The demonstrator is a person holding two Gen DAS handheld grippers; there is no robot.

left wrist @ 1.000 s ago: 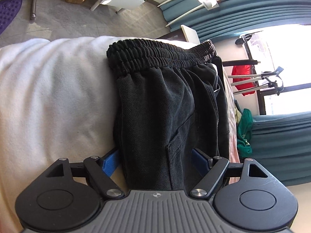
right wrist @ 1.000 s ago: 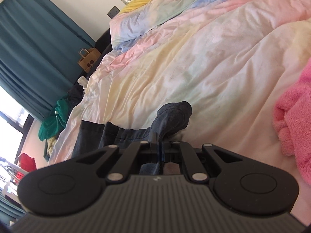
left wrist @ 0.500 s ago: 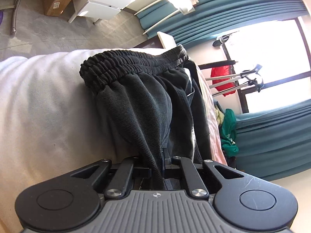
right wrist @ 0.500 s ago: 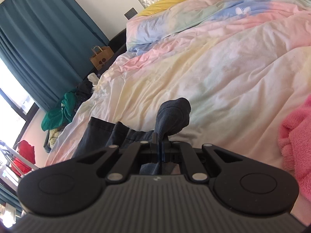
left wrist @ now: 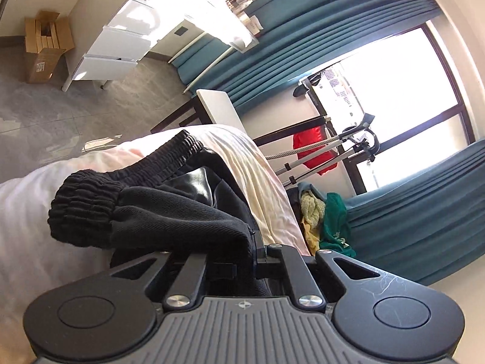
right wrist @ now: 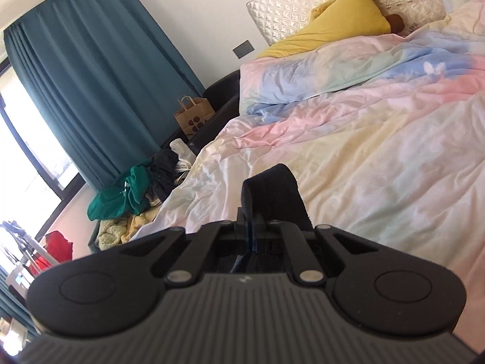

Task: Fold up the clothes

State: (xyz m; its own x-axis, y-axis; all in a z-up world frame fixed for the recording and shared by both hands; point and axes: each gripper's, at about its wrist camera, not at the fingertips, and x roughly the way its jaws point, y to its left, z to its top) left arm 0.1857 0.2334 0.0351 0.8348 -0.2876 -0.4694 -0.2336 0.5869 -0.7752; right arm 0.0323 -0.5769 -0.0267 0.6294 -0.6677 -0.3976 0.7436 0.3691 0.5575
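The left hand-held gripper [left wrist: 253, 261] is tilted up from the bed [left wrist: 36, 212] and clenched on the black trousers [left wrist: 169, 215], a thick fold of dark cloth being pinched between its closed jaws. The right hand-held gripper [right wrist: 253, 236] is likewise clamped on the same garment [right wrist: 272, 194], a loop of whose fabric rises just above the fingertips. Only in the left wrist view is the elastic waistband [left wrist: 91, 206] seen, bunched and lifted over the pale bedding, with a white drawer unit [left wrist: 118, 42], a cardboard box [left wrist: 45, 48] and a bright window [left wrist: 391, 91] behind. Only in the right wrist view are the pastel duvet [right wrist: 379, 139], a quilted pillow [right wrist: 333, 3], a yellow cushion [right wrist: 339, 27] and a paper bag [right wrist: 194, 115] shown (a green garment [right wrist: 121, 197] is met in both views). The rest of the trousers is hidden beneath both gripper bodies, and the fingertips are largely covered by cloth.
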